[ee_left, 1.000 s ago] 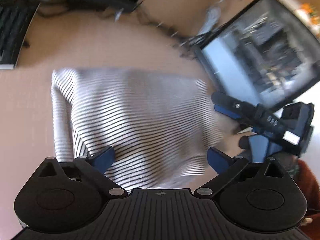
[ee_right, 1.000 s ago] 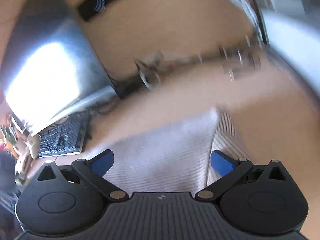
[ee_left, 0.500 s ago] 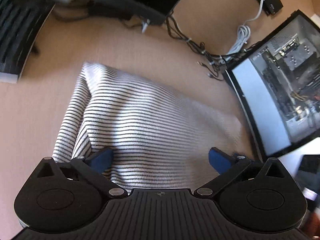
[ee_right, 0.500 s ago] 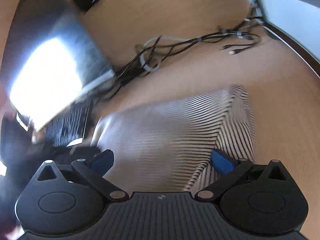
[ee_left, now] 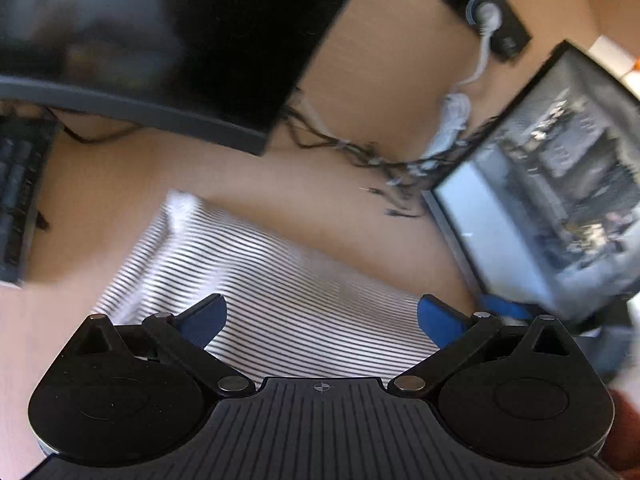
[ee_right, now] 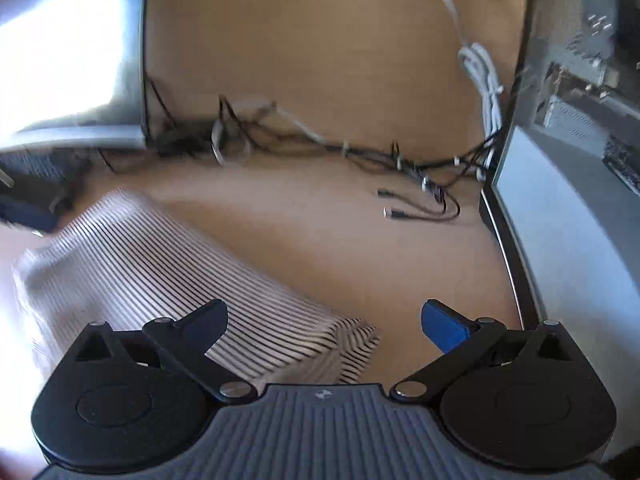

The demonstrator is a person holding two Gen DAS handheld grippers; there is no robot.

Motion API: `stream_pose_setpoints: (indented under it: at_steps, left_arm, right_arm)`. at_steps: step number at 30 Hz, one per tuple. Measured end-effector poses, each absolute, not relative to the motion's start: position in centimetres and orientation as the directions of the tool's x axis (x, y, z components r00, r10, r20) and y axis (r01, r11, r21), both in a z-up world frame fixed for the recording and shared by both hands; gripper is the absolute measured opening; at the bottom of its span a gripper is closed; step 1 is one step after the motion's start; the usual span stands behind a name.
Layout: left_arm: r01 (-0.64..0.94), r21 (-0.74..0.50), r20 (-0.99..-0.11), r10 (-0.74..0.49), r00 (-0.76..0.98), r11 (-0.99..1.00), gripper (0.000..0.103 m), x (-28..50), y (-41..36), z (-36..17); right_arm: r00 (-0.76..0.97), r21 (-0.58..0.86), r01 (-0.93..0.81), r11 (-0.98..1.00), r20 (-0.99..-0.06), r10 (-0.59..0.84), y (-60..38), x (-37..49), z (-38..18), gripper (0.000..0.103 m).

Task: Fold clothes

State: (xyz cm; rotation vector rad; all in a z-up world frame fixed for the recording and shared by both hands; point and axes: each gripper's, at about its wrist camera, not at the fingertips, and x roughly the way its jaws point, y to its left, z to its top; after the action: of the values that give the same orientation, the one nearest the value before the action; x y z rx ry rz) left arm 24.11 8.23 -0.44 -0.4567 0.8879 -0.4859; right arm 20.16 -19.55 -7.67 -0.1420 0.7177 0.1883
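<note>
Strong daylight glares white off the monitor at the right wrist view's upper left and washes out the striped garment near that edge, while motion blur smears both fisheye views, whose edges bow, leaving only the gripper bodies sharp.

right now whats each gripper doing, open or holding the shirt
Left gripper: open, holding nothing, above the striped shirt.
Right gripper: open, holding nothing, the striped shirt's corner lies between its fingers, ungripped.
</note>
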Motion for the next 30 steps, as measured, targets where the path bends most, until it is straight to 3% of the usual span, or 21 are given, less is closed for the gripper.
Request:
stream_pose_setpoints:
  at_steps: [6,12,16,25,30]
  left_arm:
    - [0.174,-0.577,-0.682,-0.588,0.435,0.798,0.103,26.1,6.6,-4.2]
    - [0.193,-0.586,-0.667,-0.603,0.437,0.787,0.103,28.3,6.7,-4.9]
    - [0.217,-0.577,-0.662,-0.607,0.44,0.787,0.103,30.2,6.4,-5.2]
    - [0.382,-0.369,-0.701,-0.524,0.484,0.847,0.103,31.7,3.1,-4.7]
    - [0.338,-0.343,-0.717,-0.477,0.509,0.876,0.103,29.9,3.6,-3.4]
  right_arm:
    - [0.696,-0.06,-0.248,0.967,-0.706,0.135,-19.1,21.3,-9.6,0.103]
    - [0.672,0.081,-0.164,0.983,-0.72,0.172,-20.9,21.1,-10.1,0.103]
    - [0.684,0.041,-0.16,0.986,-0.716,0.141,-19.9,20.4,-9.7,0.103]
    - [0.639,0.067,-0.247,0.967,-0.739,0.215,-17.4,18.5,-9.0,0.103]
    - [0.657,0.03,-0.269,0.963,-0.725,0.206,-17.4,18.6,-6.9,0.103]
